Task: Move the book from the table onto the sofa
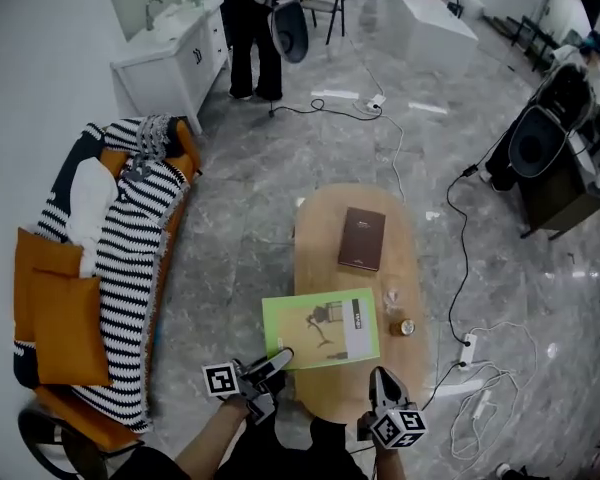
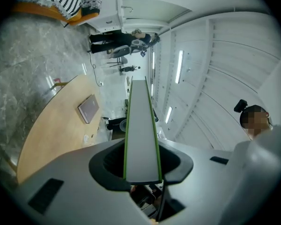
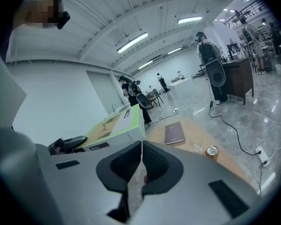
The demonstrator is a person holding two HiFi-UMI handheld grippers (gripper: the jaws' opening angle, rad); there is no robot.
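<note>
A green-covered book [image 1: 320, 328] hangs over the near end of the oval wooden table [image 1: 315, 243]. My left gripper [image 1: 280, 356] is shut on its near left corner. In the left gripper view the book [image 2: 141, 125] runs edge-on out from between the jaws of that gripper [image 2: 141, 172]. My right gripper [image 1: 380, 378] is at the table's near right edge, shut and empty, apart from the book. In the right gripper view its jaws [image 3: 141, 149] meet, with the green book [image 3: 114, 121] to their left. A brown book [image 1: 362, 238] lies flat mid-table. The striped sofa [image 1: 120, 258] stands to the left.
A glass [image 1: 391, 298] and a can [image 1: 407, 327] stand on the table right of the green book. Orange cushions [image 1: 60, 313] lie on the sofa. Cables and a power strip [image 1: 468, 348] lie on the floor at right. A person [image 1: 255, 28] stands far back.
</note>
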